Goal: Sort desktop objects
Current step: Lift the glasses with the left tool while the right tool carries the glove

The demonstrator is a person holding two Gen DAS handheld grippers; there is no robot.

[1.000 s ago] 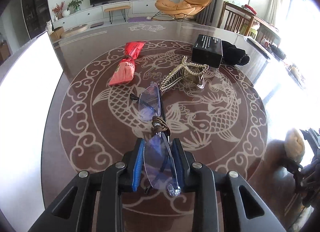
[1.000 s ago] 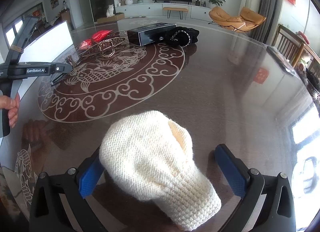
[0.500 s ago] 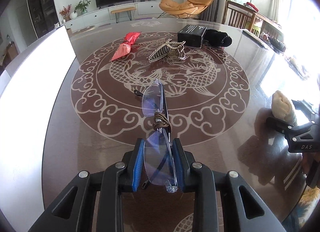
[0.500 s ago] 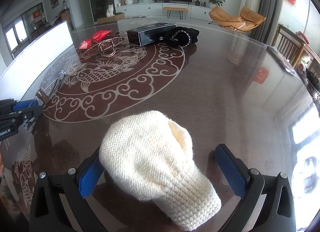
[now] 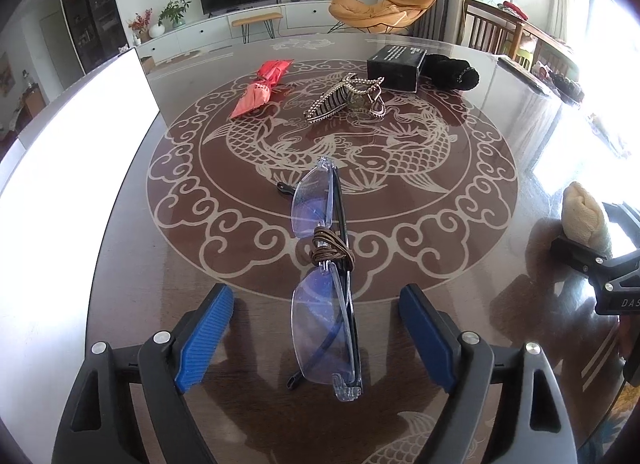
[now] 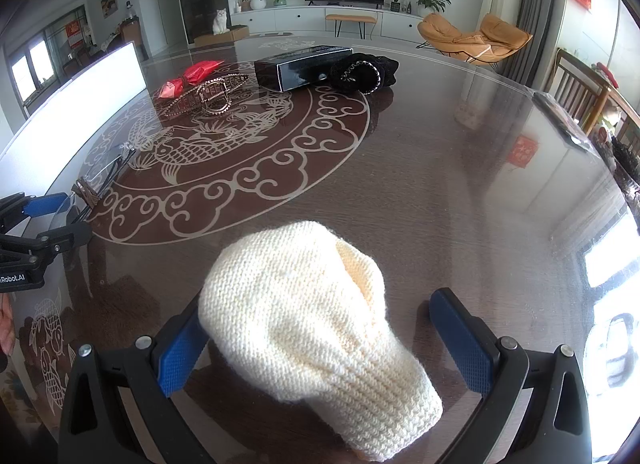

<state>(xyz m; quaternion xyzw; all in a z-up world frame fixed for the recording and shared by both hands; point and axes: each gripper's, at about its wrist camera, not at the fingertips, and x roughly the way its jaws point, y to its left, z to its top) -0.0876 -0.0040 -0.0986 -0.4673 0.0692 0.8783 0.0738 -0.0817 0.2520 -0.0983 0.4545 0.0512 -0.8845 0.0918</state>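
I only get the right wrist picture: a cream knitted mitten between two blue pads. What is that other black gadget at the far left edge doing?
Observer: That is the left gripper. Its jaws stand wide open, and a pair of folded glasses lies on the table between them, touched by neither pad.
Operator: I see something brown on them. What is it?
Observer: A brown hair tie, wound around the bridge between the two lenses.
Operator: What sort of glasses are they?
Observer: Rimless, with clear lenses that have a bluish tint.
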